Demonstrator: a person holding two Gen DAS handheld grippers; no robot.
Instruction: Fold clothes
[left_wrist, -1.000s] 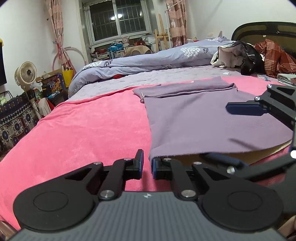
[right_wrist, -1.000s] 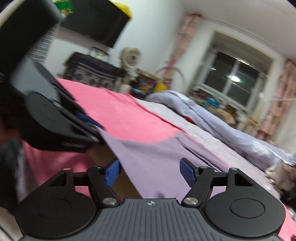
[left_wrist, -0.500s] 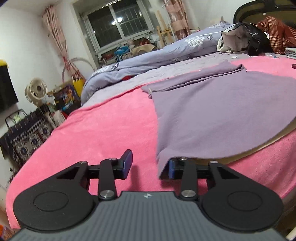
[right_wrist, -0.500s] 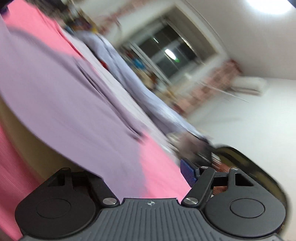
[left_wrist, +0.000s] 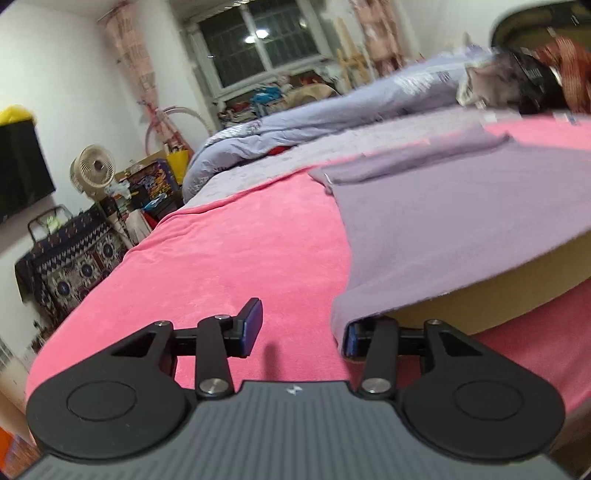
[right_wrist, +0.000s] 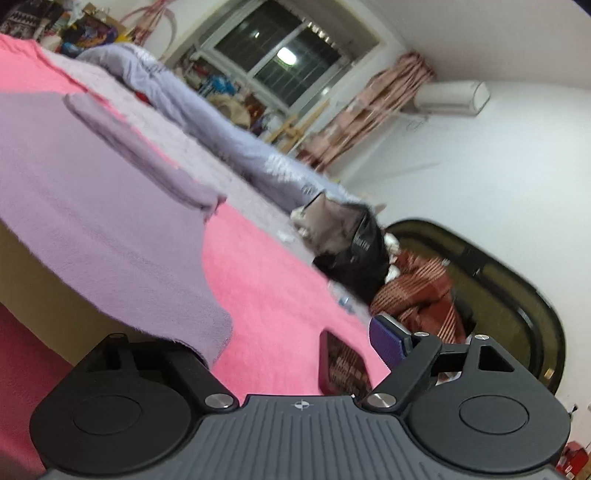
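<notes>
A purple garment (left_wrist: 461, 229) lies on a tan folding board (left_wrist: 517, 291) on the pink bed cover (left_wrist: 240, 251), sleeves folded in at its far end. My left gripper (left_wrist: 301, 332) is open at the garment's near left corner; the cloth edge drapes over its right finger (left_wrist: 354, 334). In the right wrist view the garment (right_wrist: 92, 206) and board (right_wrist: 44, 273) fill the left. My right gripper (right_wrist: 291, 343) is open at the near right corner, and the cloth hides its left finger.
A grey-blue quilt (left_wrist: 332, 114) is bunched at the far side of the bed. A black bag (right_wrist: 354, 254) and a red plaid cloth (right_wrist: 417, 291) lie by the dark headboard (right_wrist: 517, 295). A phone (right_wrist: 343, 363) lies on the cover by my right gripper. A fan (left_wrist: 92, 173) stands left.
My left gripper opened and let go of the garment's near left corner. My right gripper swung from beside the left gripper to the garment's near right corner.
</notes>
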